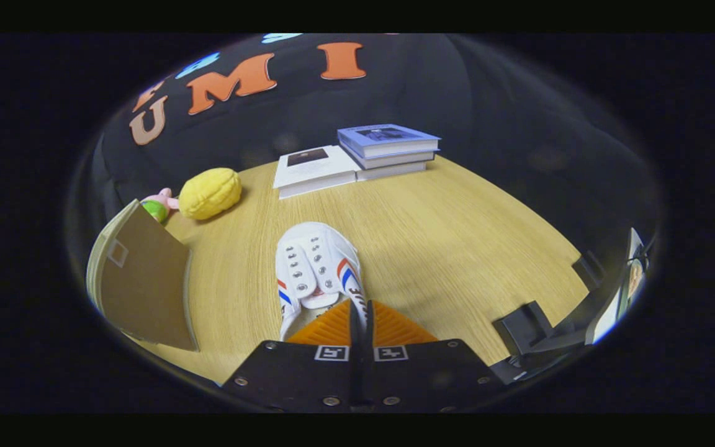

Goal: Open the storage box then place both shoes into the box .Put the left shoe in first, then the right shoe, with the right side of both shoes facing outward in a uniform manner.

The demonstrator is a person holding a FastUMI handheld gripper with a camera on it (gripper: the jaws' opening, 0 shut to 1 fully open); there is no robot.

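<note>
The claw (360,308) is clenched on the collar edge of the white shoe (315,267), toe at twelve o'clock over the desk (457,236); such a thin pinch could let it swing or slip before reaching the box flap (143,282) at nine o'clock

Bare table (457,236) lies open right of the shoe (317,267); the box flap (146,285) stands left, books (357,161) and plush toy (210,194) beyond.
</note>
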